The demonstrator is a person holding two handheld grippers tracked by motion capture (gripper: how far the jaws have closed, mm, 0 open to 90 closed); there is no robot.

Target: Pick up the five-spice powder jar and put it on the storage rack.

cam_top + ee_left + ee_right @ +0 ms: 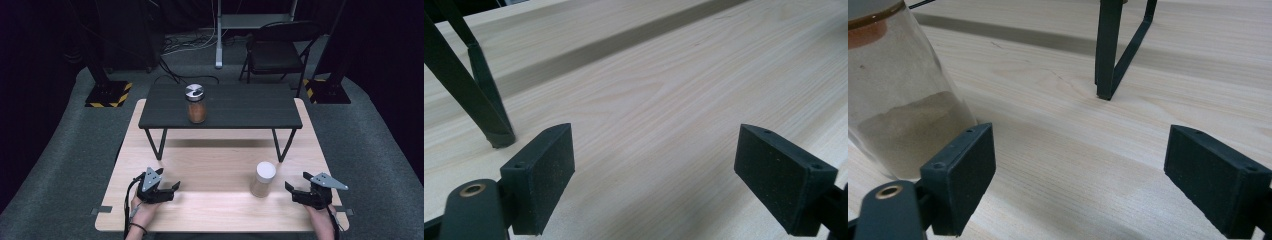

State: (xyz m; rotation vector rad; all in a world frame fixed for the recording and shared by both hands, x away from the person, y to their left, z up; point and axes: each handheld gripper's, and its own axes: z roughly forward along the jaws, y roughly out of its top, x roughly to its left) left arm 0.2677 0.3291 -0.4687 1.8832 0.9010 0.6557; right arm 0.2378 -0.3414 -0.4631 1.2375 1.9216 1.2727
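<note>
Little looks done — both the left gripper and right gripper rest spread and empty, the white-lidded jar near the right one ungrasped on the wooden table.

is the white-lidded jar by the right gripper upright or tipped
Upright: the white-lidded jar stands on its base on the wooden table, lid on top.

I see a pale wooden surface with a smooth matt finish and fine grain, and on it a small raised stand whose top looks like dark matt boards on thin black metal legs. The near jar is clear and glossy with a matt white lid, the far jar has a shiny metal cap, and my tools' pads look like matt black, slightly grainy rubber.
</note>
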